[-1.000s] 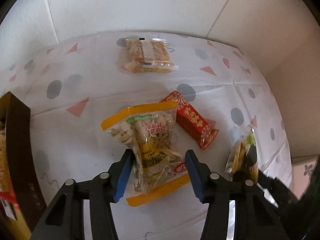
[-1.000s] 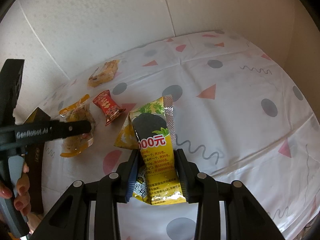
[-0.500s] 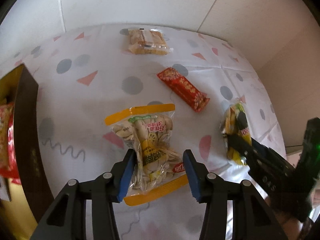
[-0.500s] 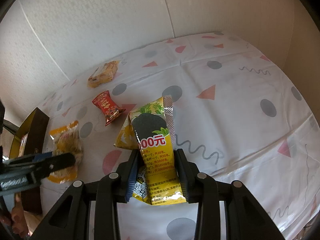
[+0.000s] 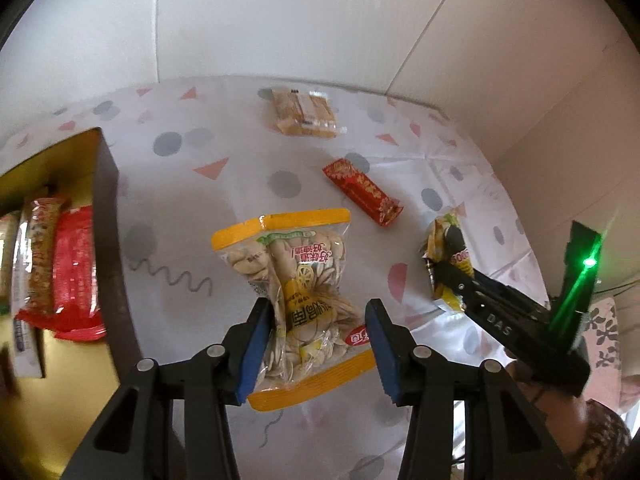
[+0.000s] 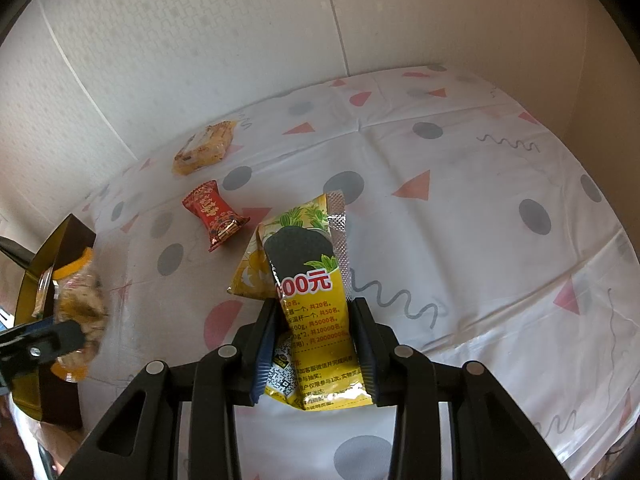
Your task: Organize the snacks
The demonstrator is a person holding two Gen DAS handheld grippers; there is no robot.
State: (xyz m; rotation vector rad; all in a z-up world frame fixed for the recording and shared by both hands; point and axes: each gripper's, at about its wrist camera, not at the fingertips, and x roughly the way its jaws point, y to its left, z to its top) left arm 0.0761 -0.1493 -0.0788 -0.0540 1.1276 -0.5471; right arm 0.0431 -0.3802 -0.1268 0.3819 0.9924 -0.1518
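My left gripper (image 5: pixel 316 320) is shut on a clear seed bag with orange ends (image 5: pixel 296 280), pinched at its waist and held above the table. At the left edge of the right wrist view, the same left gripper (image 6: pixel 74 332) and seed bag (image 6: pixel 80 300) hang beside the box (image 6: pixel 68 236). My right gripper (image 6: pixel 314 320) is shut on a yellow packet with a black patch (image 6: pixel 308 276), whose far end rests on the cloth. In the left wrist view that right gripper (image 5: pixel 460 284) and the yellow packet (image 5: pixel 444 236) are at the right.
A brown box with a gold inside (image 5: pixel 108 208) stands at the left and holds red packs (image 5: pixel 72 264). A red wrapped bar (image 5: pixel 362 192) and a biscuit pack (image 5: pixel 304 116) lie further back on the patterned cloth (image 6: pixel 480 240). Walls close the back and right.
My left gripper has lifted the seed bag off the cloth and carried it left towards the box, which now fills more of its view. The right gripper and yellow packet have not moved.
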